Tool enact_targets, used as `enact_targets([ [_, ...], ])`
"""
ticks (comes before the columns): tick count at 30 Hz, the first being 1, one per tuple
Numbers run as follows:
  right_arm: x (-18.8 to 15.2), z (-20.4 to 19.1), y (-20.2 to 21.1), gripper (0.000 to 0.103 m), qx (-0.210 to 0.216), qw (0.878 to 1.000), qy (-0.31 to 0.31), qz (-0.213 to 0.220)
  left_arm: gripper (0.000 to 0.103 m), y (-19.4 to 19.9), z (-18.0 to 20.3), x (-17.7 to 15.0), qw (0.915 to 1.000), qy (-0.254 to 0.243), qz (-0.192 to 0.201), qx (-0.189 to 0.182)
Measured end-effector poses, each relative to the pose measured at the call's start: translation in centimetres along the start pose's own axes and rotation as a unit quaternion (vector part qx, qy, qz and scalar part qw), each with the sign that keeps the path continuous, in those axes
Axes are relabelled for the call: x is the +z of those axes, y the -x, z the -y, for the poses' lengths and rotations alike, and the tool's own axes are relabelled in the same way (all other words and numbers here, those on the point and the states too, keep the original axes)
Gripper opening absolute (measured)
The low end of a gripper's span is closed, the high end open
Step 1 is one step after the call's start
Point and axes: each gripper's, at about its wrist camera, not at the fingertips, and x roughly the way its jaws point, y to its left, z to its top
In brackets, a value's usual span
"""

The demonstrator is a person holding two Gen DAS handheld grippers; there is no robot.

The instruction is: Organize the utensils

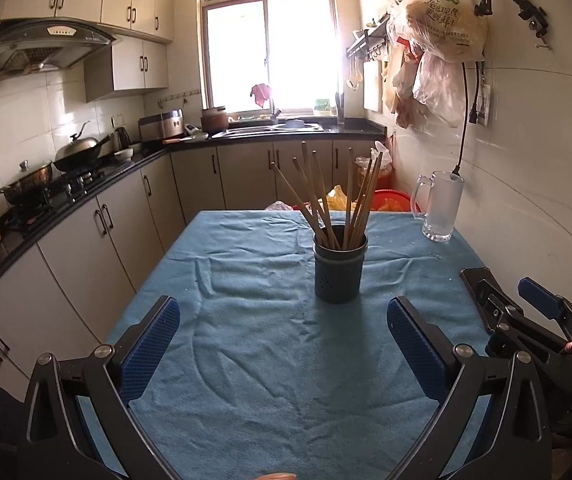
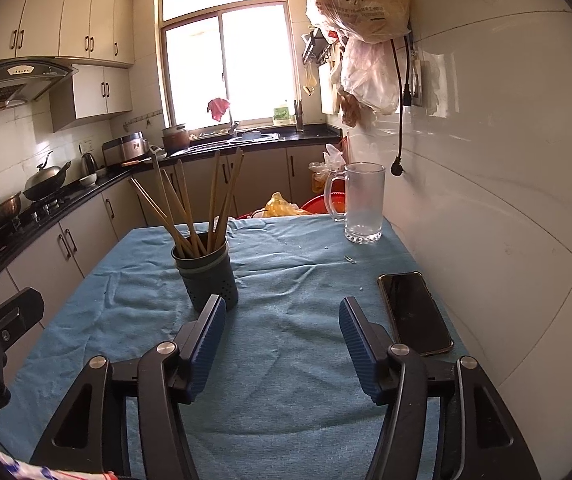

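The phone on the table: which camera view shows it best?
The right wrist view. There the phone lies whole and face up on the blue cloth, near the wall, just beyond the right gripper. The left wrist view shows only its far end at the right edge, with that gripper in front of the rest.

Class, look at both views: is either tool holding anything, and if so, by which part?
Nothing is held. The left tool and right tool are both open over the blue cloth, short of the chopstick holder.
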Motion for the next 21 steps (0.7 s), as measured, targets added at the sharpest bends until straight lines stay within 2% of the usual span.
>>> enact_targets([
  [21, -0.45, -0.38, -0.22, 0.067, -0.017, 1.0, 0.018, 0.013, 0.103, -0.96, 0.52, -0.54, 0.9996, -0.004, -0.018, -0.022],
])
